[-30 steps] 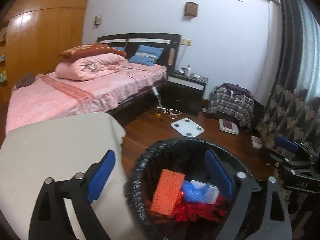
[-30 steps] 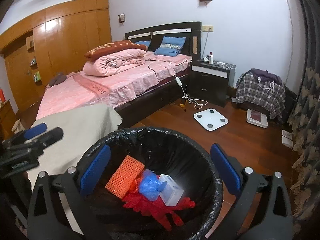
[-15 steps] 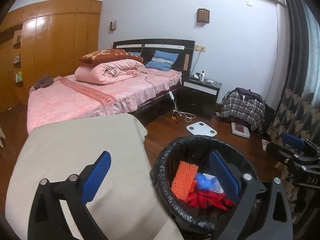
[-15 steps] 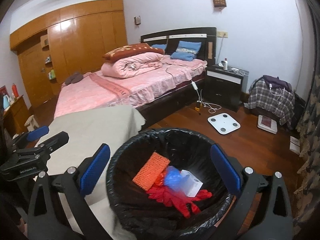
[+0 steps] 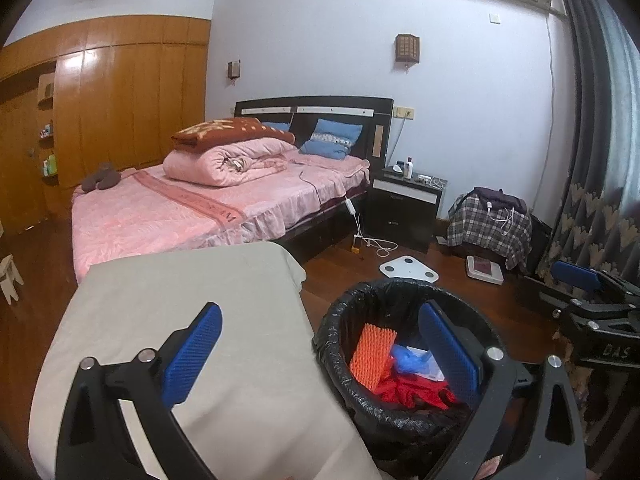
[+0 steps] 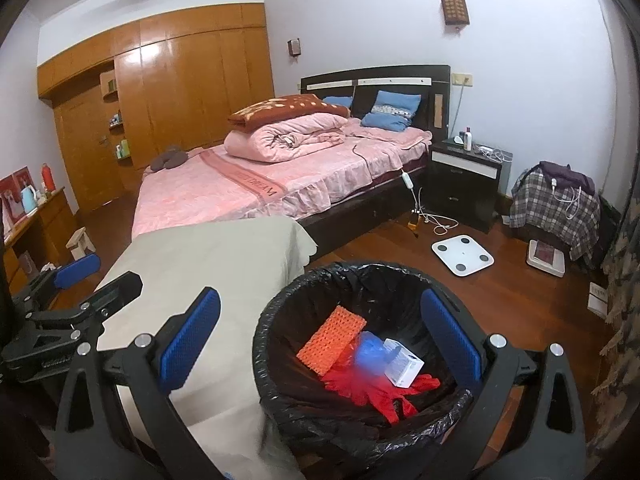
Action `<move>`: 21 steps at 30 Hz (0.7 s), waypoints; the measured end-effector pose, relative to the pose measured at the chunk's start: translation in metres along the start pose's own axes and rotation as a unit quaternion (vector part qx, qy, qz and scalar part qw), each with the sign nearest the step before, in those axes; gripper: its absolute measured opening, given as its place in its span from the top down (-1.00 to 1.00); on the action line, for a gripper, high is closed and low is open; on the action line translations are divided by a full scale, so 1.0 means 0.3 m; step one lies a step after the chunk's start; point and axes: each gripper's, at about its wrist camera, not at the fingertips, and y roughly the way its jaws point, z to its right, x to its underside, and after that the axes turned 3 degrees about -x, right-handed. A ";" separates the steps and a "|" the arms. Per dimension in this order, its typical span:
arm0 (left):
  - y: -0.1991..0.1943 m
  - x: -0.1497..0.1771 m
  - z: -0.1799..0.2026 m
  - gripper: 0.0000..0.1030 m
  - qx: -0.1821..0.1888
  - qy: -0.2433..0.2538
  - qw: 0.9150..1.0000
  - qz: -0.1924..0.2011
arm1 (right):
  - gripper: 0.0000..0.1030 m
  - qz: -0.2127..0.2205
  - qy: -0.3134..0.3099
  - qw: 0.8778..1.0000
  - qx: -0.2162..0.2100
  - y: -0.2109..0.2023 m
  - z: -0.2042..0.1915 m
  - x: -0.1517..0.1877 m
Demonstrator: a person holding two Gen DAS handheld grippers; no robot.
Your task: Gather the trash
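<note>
Both grippers have pulled back and up from the bin [image 6: 360,344] over the last second. Earlier the bin filled the lower part of both views; now it is smaller and lower, and more of the desk [image 5: 180,320] with its beige cloth comes into sight, with the bed [image 5: 208,204] behind it.

The left gripper [image 5: 320,348] has its fingers [image 5: 192,354] wide apart and holds nothing. The right gripper [image 6: 320,336] is the same: fingers [image 6: 188,340] spread, nothing between them. In the right view the left gripper appears at the left edge, beside the desk.

The trash lies inside the bin, on the black liner: an orange net [image 6: 331,339], a blue bag [image 6: 370,354], a white box [image 6: 403,366] and a red glove [image 6: 376,390]. In the left view the same things show, the net [image 5: 372,356] leaning against the bin wall. They lie in a loose heap, touching each other.

My judgement is that the dropping step is finished, because both grippers are free and moving away. On the cloth I see no more trash; the near part of the desk is hidden behind the fingers, so I cannot be sure. The scale [image 6: 462,255] and the cables on the floor do not look like trash to me. So the task seems near its end, or the person is turning to search for more.
</note>
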 end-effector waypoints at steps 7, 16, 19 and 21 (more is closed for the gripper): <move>-0.049 0.002 -0.008 -0.88 -0.001 -0.002 1.000 0.008 | -0.89 0.002 -0.009 1.000 -0.007 -0.025 -0.023 -0.003; -0.075 0.000 -0.008 -0.88 -0.006 -0.002 1.000 0.014 | -0.89 0.004 -0.012 1.000 -0.010 -0.036 -0.046 -0.002; -0.079 0.001 -0.008 -0.88 -0.007 -0.003 1.000 0.014 | -0.89 0.005 -0.013 1.000 -0.011 -0.040 -0.054 -0.003; -0.081 0.000 -0.008 -0.88 -0.007 -0.003 1.000 0.015 | -0.89 0.005 -0.012 1.000 -0.011 -0.040 -0.054 -0.002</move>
